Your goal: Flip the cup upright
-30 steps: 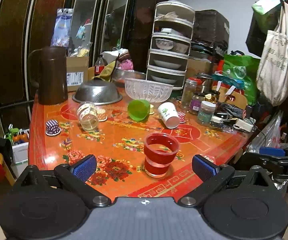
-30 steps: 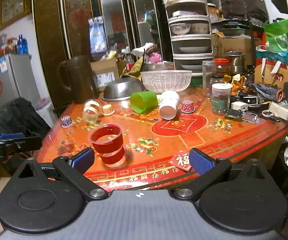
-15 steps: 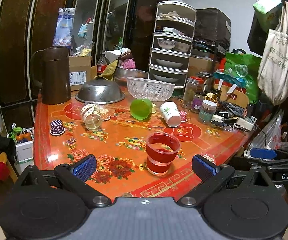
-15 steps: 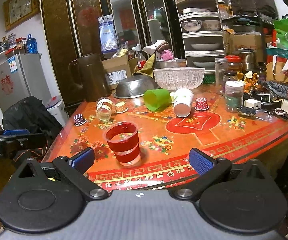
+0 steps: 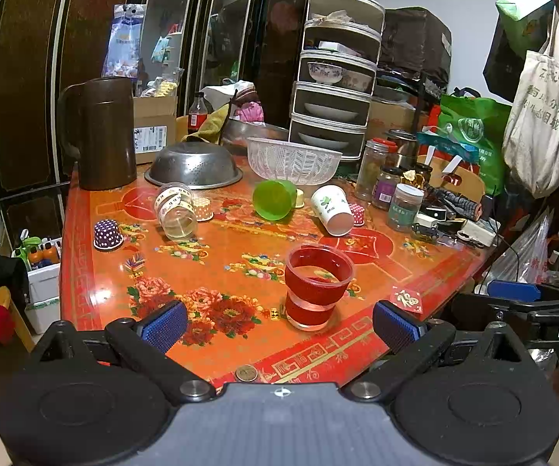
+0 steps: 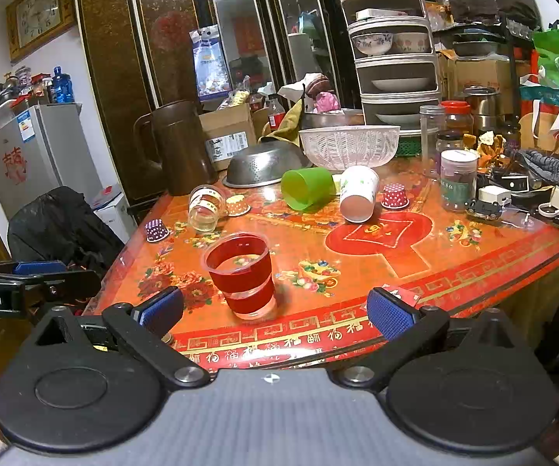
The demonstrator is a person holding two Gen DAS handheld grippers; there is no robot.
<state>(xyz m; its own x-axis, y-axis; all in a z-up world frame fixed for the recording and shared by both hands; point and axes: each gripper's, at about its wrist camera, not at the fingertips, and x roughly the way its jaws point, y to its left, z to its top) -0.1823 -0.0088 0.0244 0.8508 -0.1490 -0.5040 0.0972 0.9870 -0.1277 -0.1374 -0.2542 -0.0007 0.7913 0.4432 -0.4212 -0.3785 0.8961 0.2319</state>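
A red clear plastic cup [image 5: 317,286] stands upright near the front edge of the orange patterned table [image 5: 221,256]; it also shows in the right wrist view [image 6: 242,275]. Farther back lie a green cup [image 5: 274,199], a white paper cup [image 5: 332,209] and a clear banded cup [image 5: 174,209], all on their sides. My left gripper [image 5: 279,320] is open and empty, short of the red cup. My right gripper [image 6: 275,308] is open and empty, just in front of the table edge, the red cup slightly left of its middle.
A brown jug [image 5: 103,134], an upturned steel colander [image 5: 194,165] and a white basket [image 5: 293,161] stand at the back. Jars [image 5: 403,206] and clutter fill the right side. Small cupcake cases [image 5: 106,235] dot the table. A coin [image 5: 245,372] lies at the front edge.
Both grippers have drawn back and risen a little from the table, so the red cup sits farther off. Both stay open. Nothing on the table has moved.
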